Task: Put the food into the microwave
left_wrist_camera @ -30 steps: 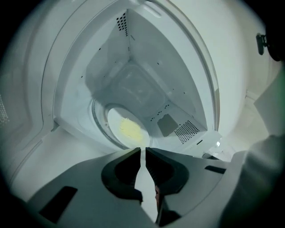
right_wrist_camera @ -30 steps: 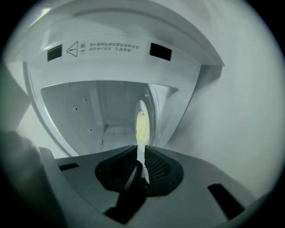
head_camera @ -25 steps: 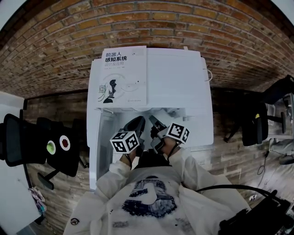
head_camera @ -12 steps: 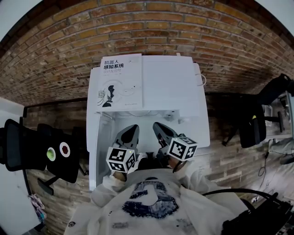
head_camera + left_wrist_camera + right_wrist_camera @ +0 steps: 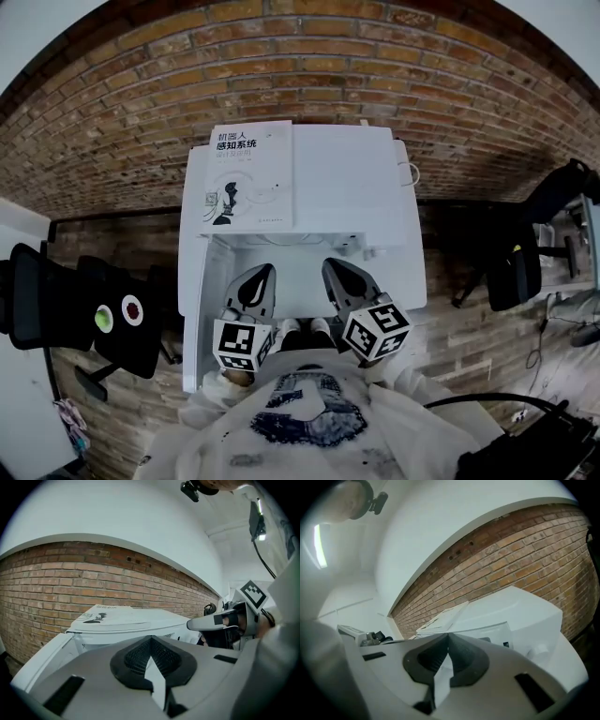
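The white microwave (image 5: 347,178) stands against the brick wall with a book (image 5: 251,176) lying on its top. Its door (image 5: 192,319) hangs open to the left. No food shows in any view, and the cavity is hidden behind the grippers. My left gripper (image 5: 262,273) and right gripper (image 5: 332,269) are side by side in front of the opening, both shut with nothing between the jaws. From the left gripper view, the shut left gripper (image 5: 150,640) faces the microwave (image 5: 140,623). The shut right gripper (image 5: 448,637) faces the microwave (image 5: 520,616) too.
The brick wall (image 5: 309,66) runs behind the microwave. Black office chairs stand at the left (image 5: 56,291) and at the right (image 5: 520,262). Knobs (image 5: 373,248) sit on the microwave's right front. Cables lie on the floor at the lower right (image 5: 487,403).
Both grippers have drawn back from the microwave's opening toward the person and have rolled so their marker cubes face up. The right gripper's jaws have come together.
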Motion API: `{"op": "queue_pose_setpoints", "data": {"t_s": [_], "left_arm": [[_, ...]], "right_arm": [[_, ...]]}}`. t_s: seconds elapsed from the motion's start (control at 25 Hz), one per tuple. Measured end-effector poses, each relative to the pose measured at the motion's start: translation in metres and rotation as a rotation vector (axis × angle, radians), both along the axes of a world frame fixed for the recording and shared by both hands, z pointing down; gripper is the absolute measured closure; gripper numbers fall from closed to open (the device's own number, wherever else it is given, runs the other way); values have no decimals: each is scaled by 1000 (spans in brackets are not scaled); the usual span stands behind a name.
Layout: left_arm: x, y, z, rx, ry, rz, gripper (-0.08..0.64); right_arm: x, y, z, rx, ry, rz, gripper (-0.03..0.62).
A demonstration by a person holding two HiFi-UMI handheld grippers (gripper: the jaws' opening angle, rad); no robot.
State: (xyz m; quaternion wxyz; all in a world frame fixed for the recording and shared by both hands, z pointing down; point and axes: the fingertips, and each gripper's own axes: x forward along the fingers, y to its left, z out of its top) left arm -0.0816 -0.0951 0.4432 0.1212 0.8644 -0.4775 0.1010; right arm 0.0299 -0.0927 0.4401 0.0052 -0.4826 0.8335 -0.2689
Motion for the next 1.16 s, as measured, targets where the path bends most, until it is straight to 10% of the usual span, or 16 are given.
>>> {"op": "queue_pose_setpoints", "data": {"t_s": [1.16], "left_arm": [[2,-3,5,-16,4,4,552]], "right_arm": [[0,-1,9,-2,62,-8,578]]}}
